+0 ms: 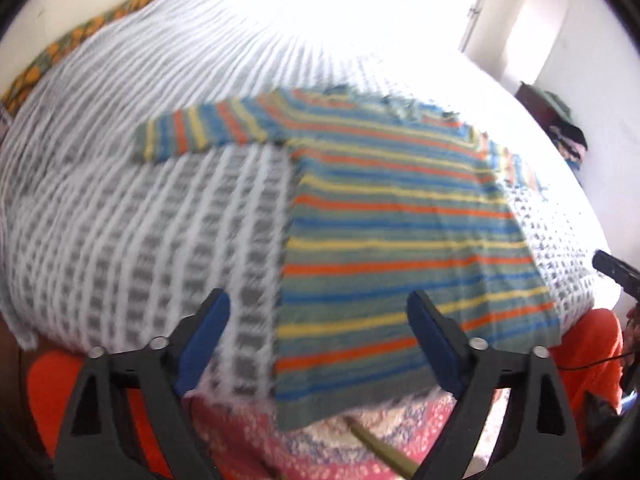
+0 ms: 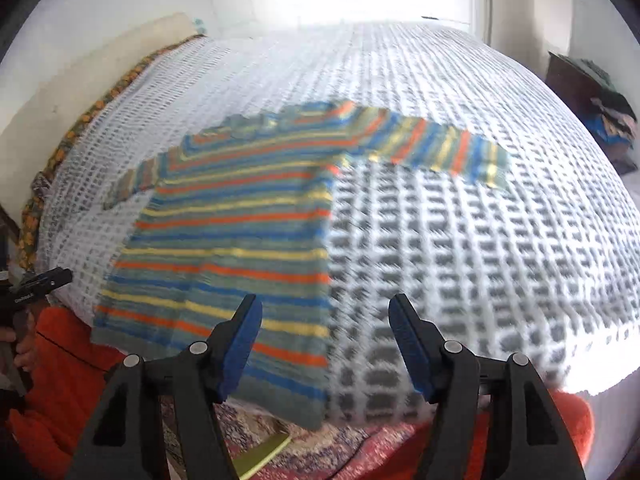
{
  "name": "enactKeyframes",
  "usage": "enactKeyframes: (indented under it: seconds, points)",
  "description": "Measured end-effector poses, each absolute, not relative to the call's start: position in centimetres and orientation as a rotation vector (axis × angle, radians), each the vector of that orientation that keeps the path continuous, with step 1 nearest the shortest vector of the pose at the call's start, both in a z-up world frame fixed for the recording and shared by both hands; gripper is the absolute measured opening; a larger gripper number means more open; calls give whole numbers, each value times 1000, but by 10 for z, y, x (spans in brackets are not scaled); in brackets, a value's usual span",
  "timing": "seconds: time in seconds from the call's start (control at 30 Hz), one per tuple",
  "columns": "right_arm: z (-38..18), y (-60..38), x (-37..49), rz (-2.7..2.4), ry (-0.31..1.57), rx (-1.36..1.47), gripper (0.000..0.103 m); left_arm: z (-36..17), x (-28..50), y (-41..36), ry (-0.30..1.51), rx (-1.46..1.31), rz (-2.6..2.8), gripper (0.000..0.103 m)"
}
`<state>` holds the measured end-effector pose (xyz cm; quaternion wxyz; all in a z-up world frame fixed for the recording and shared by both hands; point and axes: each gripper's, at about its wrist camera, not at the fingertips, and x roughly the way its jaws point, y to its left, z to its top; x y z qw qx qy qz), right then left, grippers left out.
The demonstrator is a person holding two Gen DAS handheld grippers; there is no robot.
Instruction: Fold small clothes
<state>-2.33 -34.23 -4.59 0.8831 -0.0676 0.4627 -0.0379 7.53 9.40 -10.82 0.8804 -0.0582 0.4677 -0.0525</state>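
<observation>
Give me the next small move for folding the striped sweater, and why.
Probably bring the left gripper to the outstretched sleeve and fold it across the body. The striped sweater lies flat and unfolded on the checked bedspread, both sleeves out, and the right gripper also hangs open and empty above the hem.

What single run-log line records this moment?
striped sweater: flat on checked bedspread, sleeves out | left gripper: open, empty | right gripper: open, empty

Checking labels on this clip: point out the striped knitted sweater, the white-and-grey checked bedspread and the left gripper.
Striped knitted sweater (image 1: 400, 232): left wrist view, middle of its body.
White-and-grey checked bedspread (image 2: 480, 240): right wrist view, bare part right of the sweater.
Left gripper (image 1: 320, 340): left wrist view, midway between its fingertips.
</observation>
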Motion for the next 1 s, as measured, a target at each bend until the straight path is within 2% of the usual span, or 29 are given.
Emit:
enactKeyframes:
  seconds: [0.1, 0.3, 0.4, 0.87, 1.0]
  points:
    - [-71, -314, -1, 70, 952, -153, 66, -127, 90, 61, 973, -67, -157, 94]
    - [-157, -299, 21, 38, 1111, -177, 66, -199, 112, 29, 1128, 73, -51, 92]
    - [-187, -304, 18, -5, 1182, -187, 66, -208, 108, 31, 1116, 75, -43, 95]
    - [-192, -312, 18, -6, 1174, -134, 72, -215, 105, 32, 1141, 89, -44, 99]
    - [-195, -308, 19, 0, 1171, -148, 77, -217, 103, 32, 1141, 90, -46, 101]
